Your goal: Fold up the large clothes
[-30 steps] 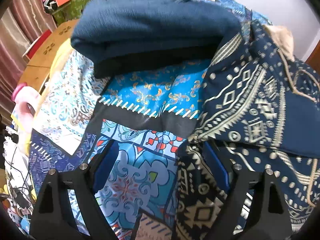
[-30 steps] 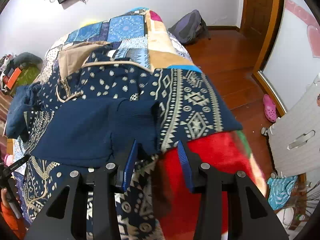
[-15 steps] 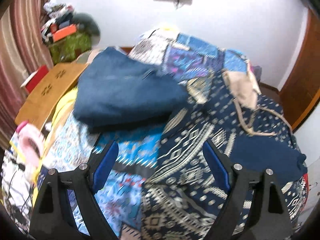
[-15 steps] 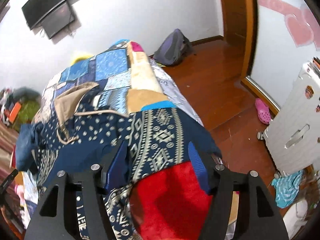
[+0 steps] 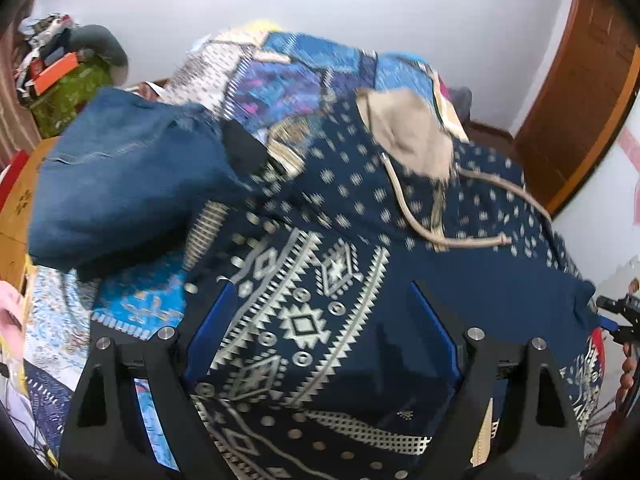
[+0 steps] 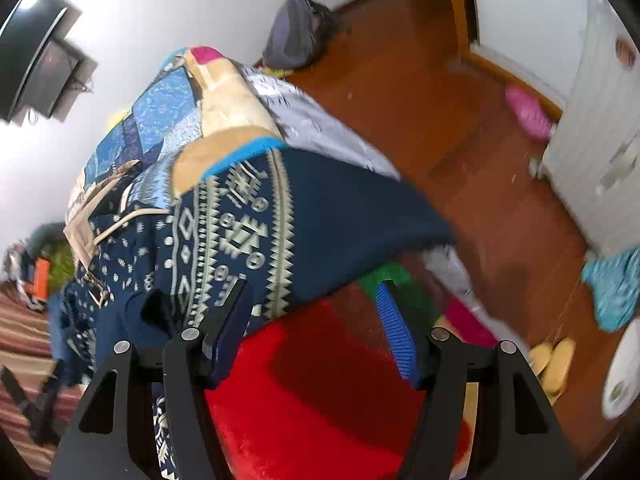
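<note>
Both grippers stand wide open and hold nothing: the left gripper (image 5: 320,336) hovers over the navy hooded pullover with cream geometric pattern (image 5: 360,240), and the right gripper (image 6: 316,320) hangs above a red plush blanket (image 6: 320,392) at the pullover's hem edge. The garment lies spread on the patchwork-quilted bed (image 5: 288,80), its beige hood lining (image 5: 404,132) and drawcord farther off, beside a folded blue denim piece (image 5: 120,176). Judging by this, a fold is between grasps; next, each gripper likely needs a fresh edge. No legible writing or labels show.
</note>
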{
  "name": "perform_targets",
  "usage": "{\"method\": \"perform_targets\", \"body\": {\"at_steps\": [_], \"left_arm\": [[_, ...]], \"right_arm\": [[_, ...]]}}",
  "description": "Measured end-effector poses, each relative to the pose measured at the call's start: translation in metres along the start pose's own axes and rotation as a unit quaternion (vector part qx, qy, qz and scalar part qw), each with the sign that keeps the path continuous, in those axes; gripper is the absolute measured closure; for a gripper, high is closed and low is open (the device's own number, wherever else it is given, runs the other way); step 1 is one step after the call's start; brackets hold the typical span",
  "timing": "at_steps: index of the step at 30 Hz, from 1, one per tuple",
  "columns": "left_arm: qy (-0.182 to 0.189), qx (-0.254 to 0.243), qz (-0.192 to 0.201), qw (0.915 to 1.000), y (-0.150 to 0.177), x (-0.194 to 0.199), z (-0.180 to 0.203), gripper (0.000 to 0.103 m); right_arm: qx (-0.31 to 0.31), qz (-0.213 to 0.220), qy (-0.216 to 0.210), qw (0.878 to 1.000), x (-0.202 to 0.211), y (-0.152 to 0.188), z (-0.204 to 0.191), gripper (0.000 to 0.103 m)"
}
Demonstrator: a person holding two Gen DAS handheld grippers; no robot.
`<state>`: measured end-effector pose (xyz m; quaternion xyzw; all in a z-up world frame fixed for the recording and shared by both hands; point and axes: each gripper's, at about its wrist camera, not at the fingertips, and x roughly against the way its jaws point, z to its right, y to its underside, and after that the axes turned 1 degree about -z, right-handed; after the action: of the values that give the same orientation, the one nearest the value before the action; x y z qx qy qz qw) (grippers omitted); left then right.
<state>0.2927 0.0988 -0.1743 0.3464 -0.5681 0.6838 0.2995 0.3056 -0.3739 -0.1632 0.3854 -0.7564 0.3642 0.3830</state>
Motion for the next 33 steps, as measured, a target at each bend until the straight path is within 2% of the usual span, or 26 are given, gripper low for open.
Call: {"method": "perform_targets", "body": {"at_steps": [6, 10, 14, 17, 19, 21, 24, 30, 33], "left_arm": [[0.004, -0.009, -0.024, 0.9997, 0.009, -0.018, 0.009, 0.017], [0.005, -0.007, -0.026, 0.9996, 0.012, -0.016, 0.009, 0.017], [0.008, 0.002, -0.019, 0.9998, 0.013, -0.007, 0.005, 0.017], [0.01, 0.006, -0.011, 0.9999, 0.013, 0.003, 0.001, 0.017], [0.012, 0.008, -0.004, 0.9999, 0.013, 0.01, -0.002, 0.017], [0.013, 0.008, 0.004, 0.9999, 0.015, 0.019, -0.005, 0.017], [0.013, 0.008, 0.011, 0.9998, 0.017, 0.027, -0.009, 0.017], [0.024, 0.014, 0.023, 0.9994, 0.024, 0.044, -0.016, 0.017], [0.023, 0.011, 0.03, 0.9992, 0.027, 0.052, -0.017, 0.017]], "right_arm": [[-0.057, -0.005, -0.039, 0.998, -0.018, -0.012, 0.022, 0.043], [-0.092, -0.007, -0.028, 0.995, -0.029, -0.027, 0.025, 0.043], [-0.082, 0.003, -0.01, 0.997, -0.036, -0.04, 0.016, 0.041], [-0.087, 0.006, -0.002, 0.996, -0.043, -0.046, 0.015, 0.054], [-0.09, 0.009, 0.013, 0.996, -0.042, -0.047, 0.013, 0.08], [-0.091, 0.018, 0.012, 0.996, -0.034, -0.049, 0.011, 0.097], [-0.071, 0.047, -0.024, 0.996, -0.008, -0.047, -0.006, 0.098], [0.04, 0.14, -0.024, 0.989, 0.061, -0.034, -0.071, 0.099], [0.056, 0.151, -0.013, 0.987, 0.077, -0.023, -0.086, 0.098]]}}
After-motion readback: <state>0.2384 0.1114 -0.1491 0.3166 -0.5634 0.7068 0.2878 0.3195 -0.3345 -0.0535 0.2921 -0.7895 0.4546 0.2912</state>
